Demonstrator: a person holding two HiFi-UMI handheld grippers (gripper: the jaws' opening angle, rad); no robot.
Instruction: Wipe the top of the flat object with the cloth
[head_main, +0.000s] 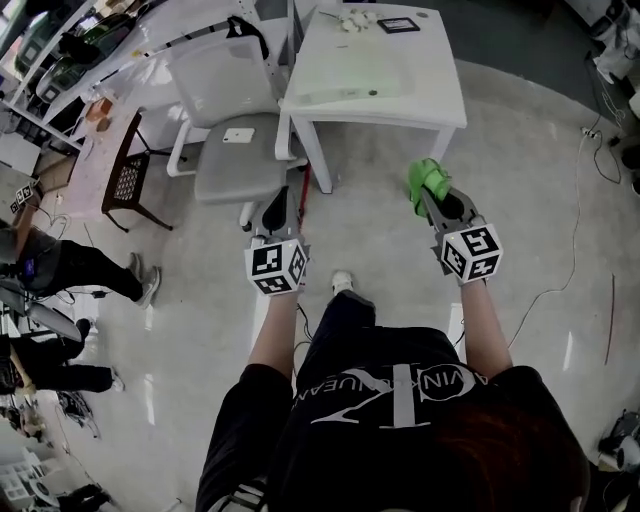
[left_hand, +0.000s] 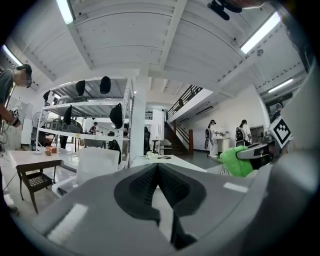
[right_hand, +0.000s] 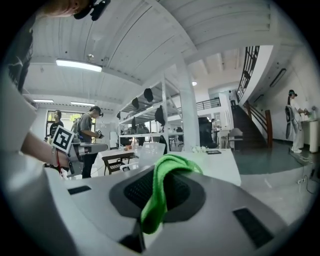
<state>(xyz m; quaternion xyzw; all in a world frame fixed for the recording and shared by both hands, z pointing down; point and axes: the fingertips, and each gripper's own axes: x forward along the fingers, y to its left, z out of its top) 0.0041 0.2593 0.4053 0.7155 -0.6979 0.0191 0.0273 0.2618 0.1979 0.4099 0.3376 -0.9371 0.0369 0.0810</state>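
Right claw: right gripper (right_hand: 161, 186) is pinching the green cloth (head_main: 428, 178) between its jaws, which are sitting narrow around the fabric; it is hovering in the air, short of the table's near edge.
Left claw: left gripper (left_hand: 158, 184) is holding nothing, its ribbed pads (left_hand: 145, 186) pressing together at the tips; it is hanging level with the right one, well apart from it, near the chair seat.
Cloth: it is bunching over the top of the right jaws and trailing down through the gap between the pads.
Flat object: a pale green board (head_main: 345, 75) is lying flat on the white table (head_main: 440, 100), towards its left half, with nothing touching it.
Table top: a black-framed slab (head_main: 398, 25) and some small white pieces (head_main: 355, 18) are sitting along the far edge, beyond the board.
Chair: a grey office chair (head_main: 235, 165) is standing just beside the table's left leg, carrying a small white card (head_main: 238, 135) on its seat.
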